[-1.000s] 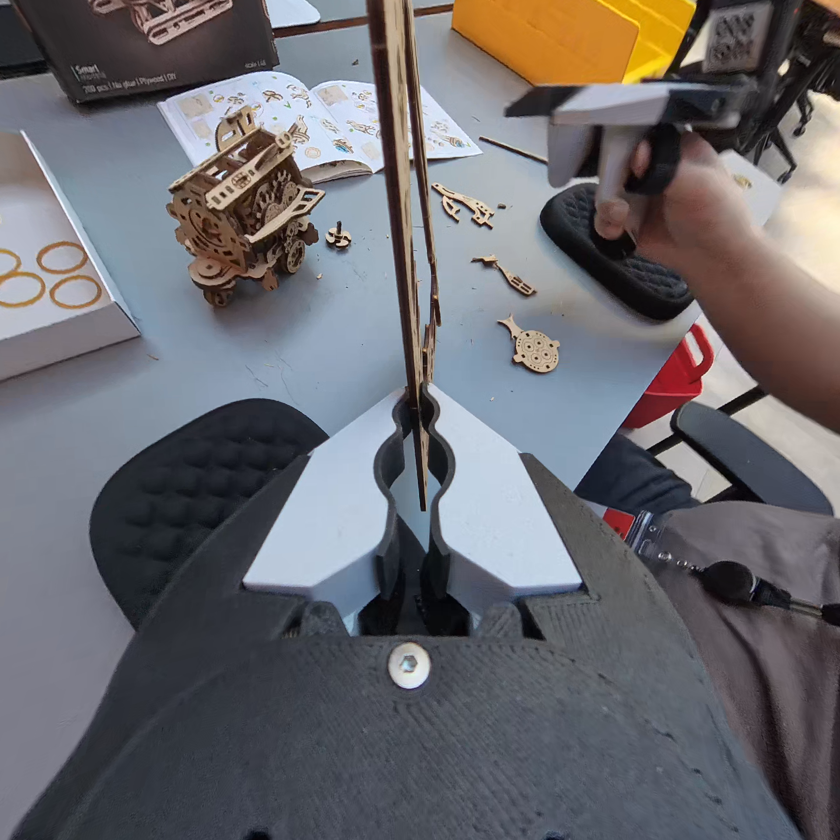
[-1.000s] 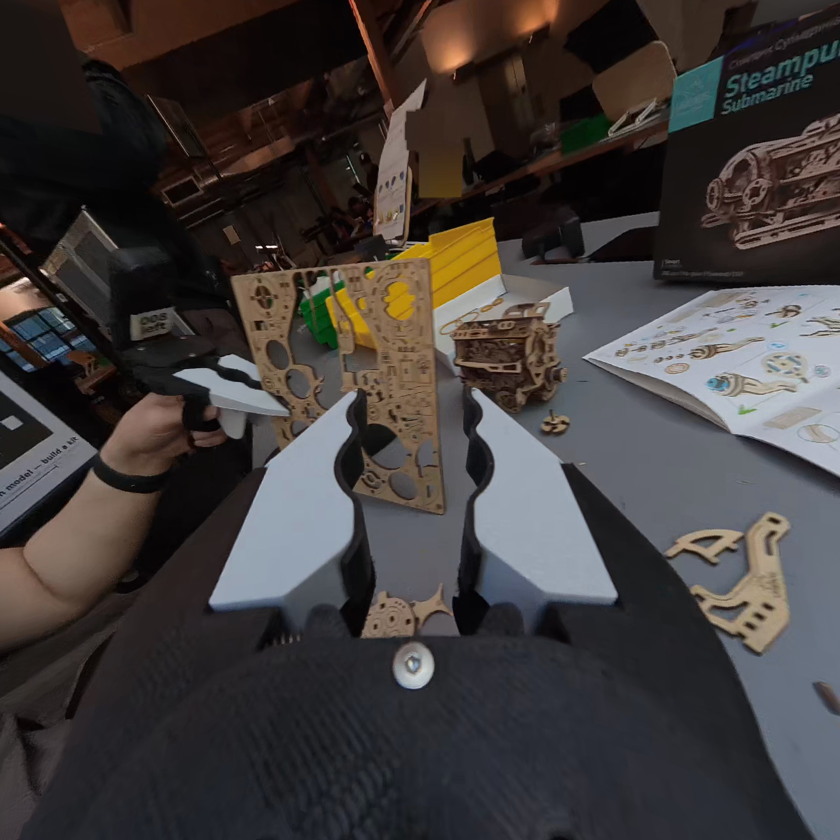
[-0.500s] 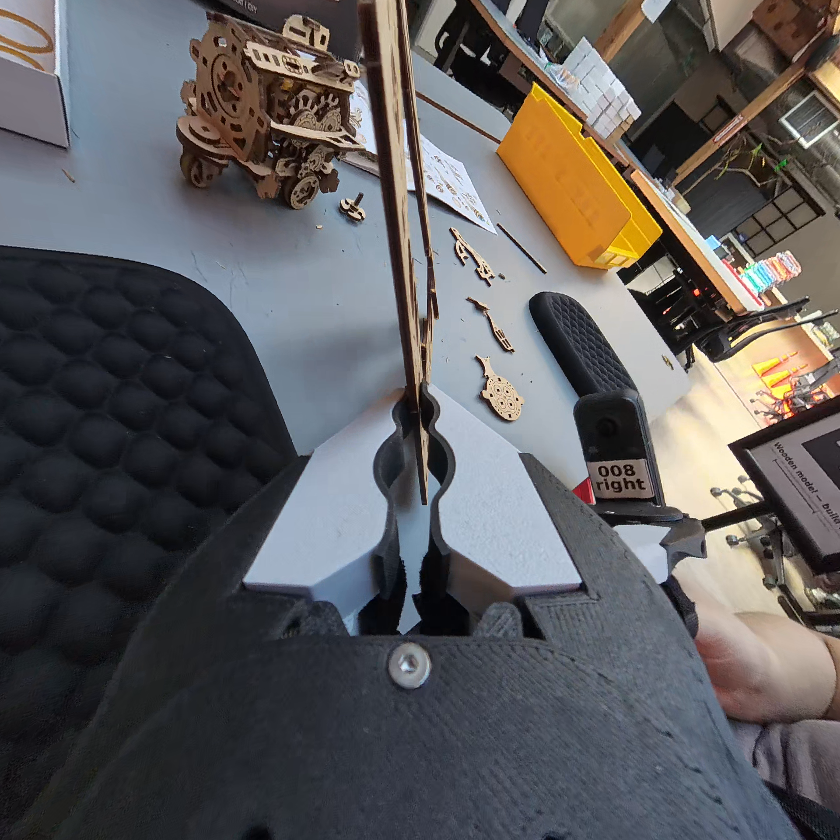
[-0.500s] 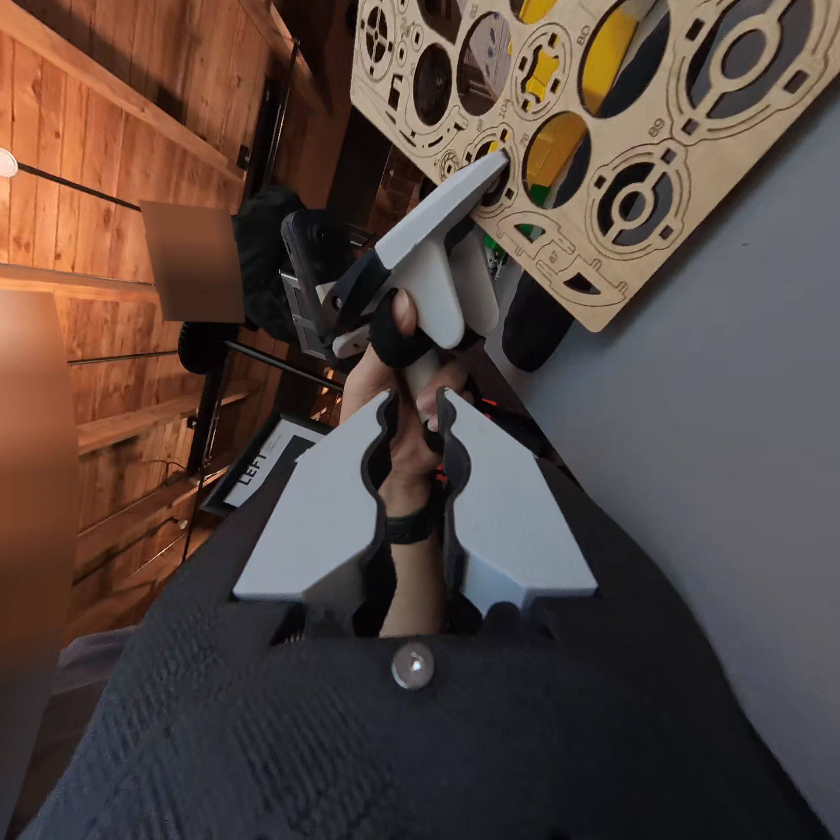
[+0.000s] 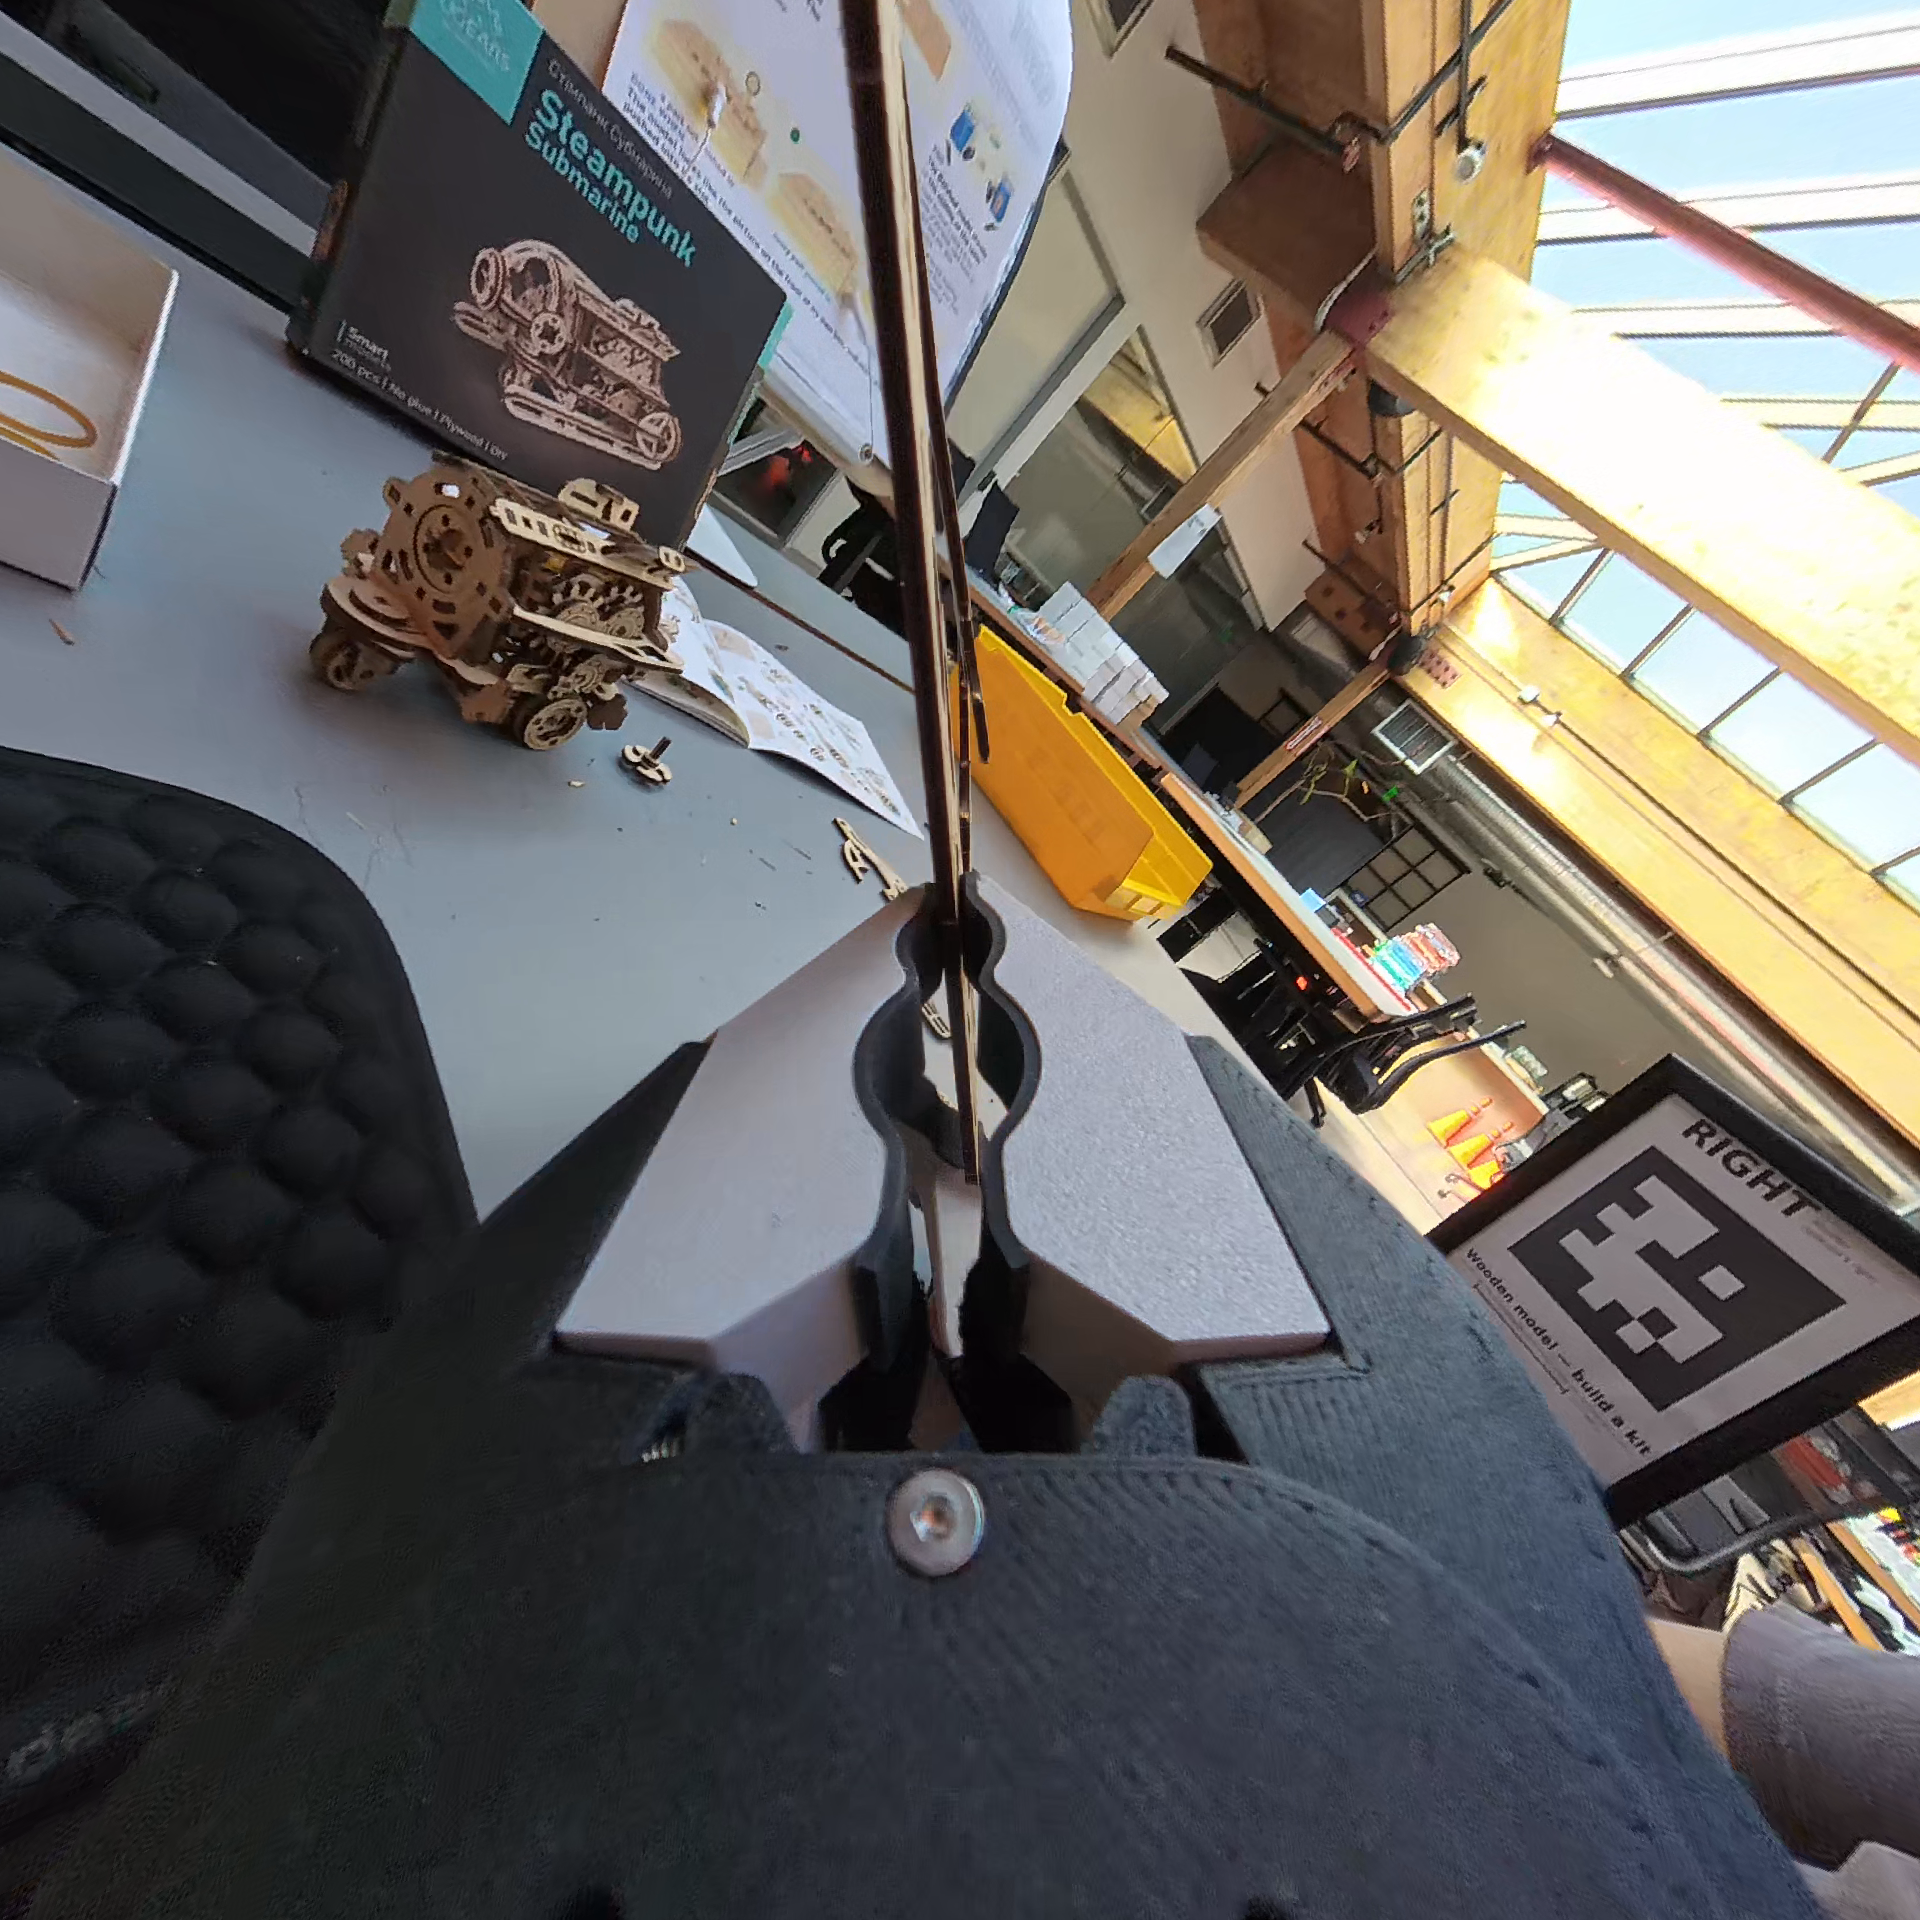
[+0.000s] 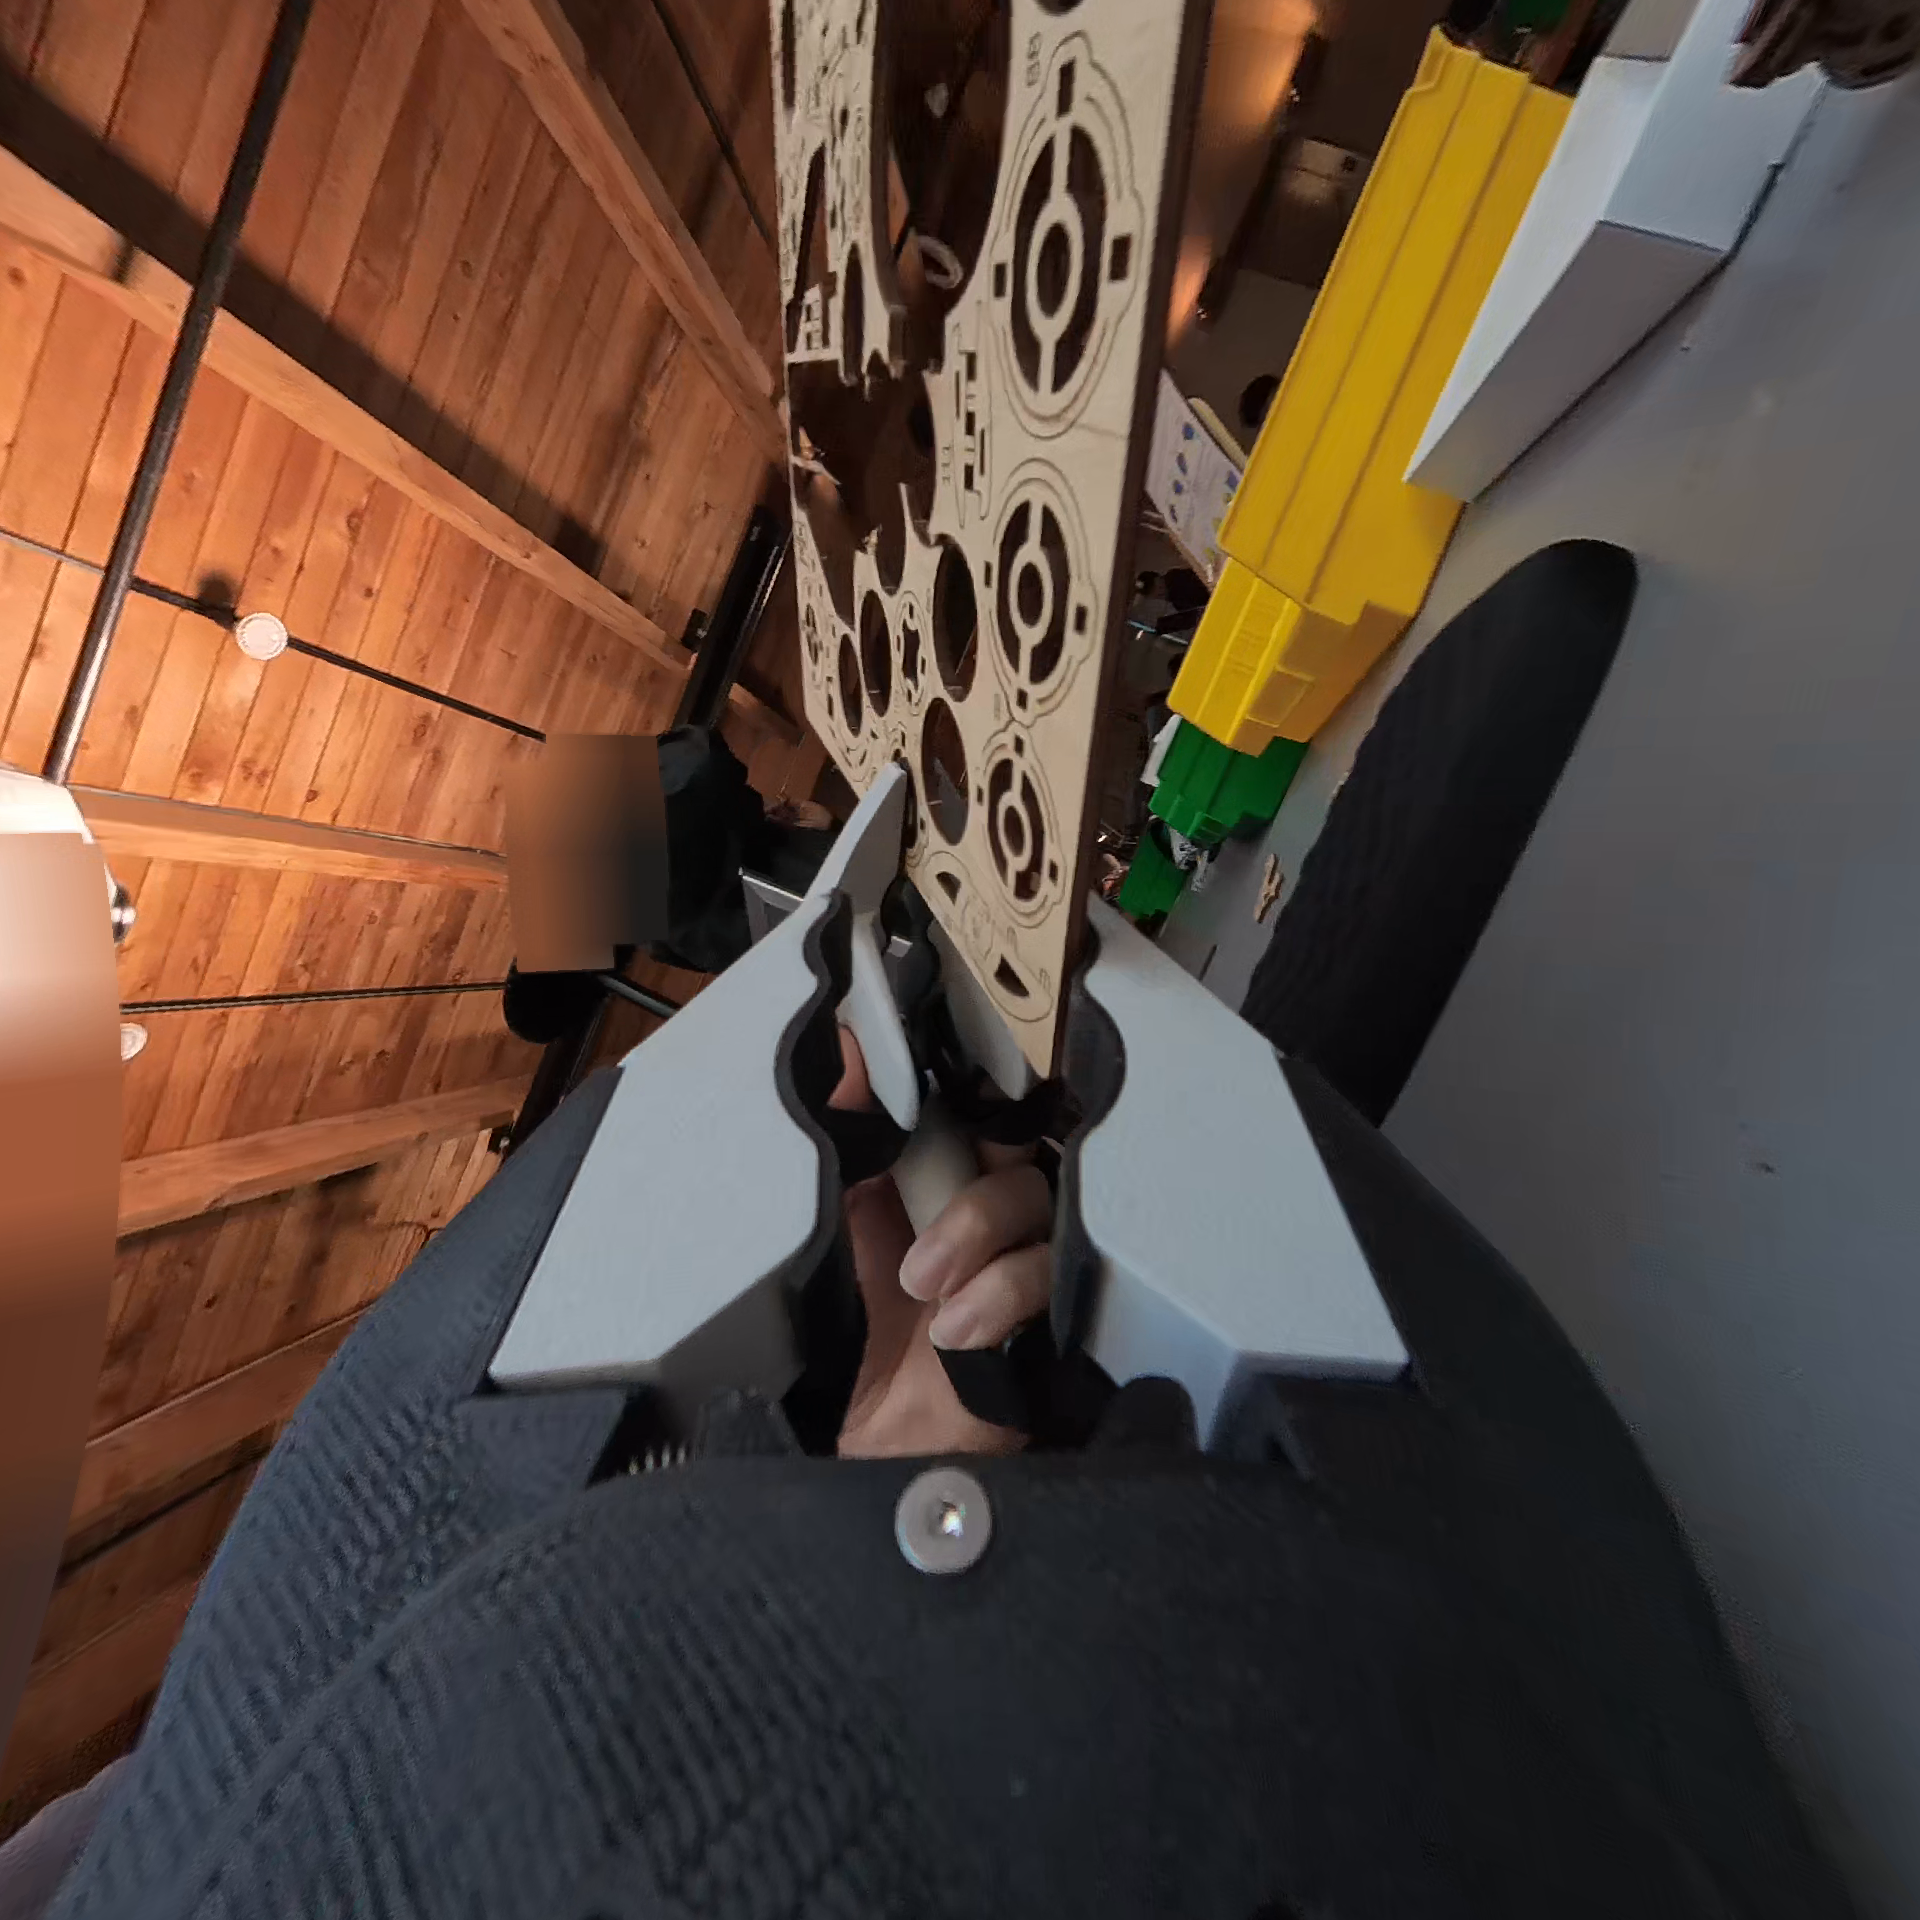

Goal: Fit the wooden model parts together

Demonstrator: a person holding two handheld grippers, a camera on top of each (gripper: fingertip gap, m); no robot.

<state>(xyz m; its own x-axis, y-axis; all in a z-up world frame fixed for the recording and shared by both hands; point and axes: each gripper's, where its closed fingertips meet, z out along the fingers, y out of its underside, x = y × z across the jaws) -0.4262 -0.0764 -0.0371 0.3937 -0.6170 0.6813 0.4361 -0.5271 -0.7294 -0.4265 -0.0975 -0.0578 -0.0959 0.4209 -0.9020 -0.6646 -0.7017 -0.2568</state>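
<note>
Plywood sheet [image 5: 914,520] clamped edge-on in left gripper [image 5: 951,914], held above table [image 5: 582,914]. Right gripper [image 6: 961,956] spread wide, empty, sheet edge near its right finger. Sheet best kept steady while part is pushed out.

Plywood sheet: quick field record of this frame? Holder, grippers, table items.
held item: plywood parts sheet, edge-on in the left wrist view
holder: left gripper, shut on the sheet
right gripper: open, empty, sheet's corner by its right finger
sheet state: several cut-outs empty
table: assembled wooden model, kit box, instruction booklet, yellow bin, black pad
</note>
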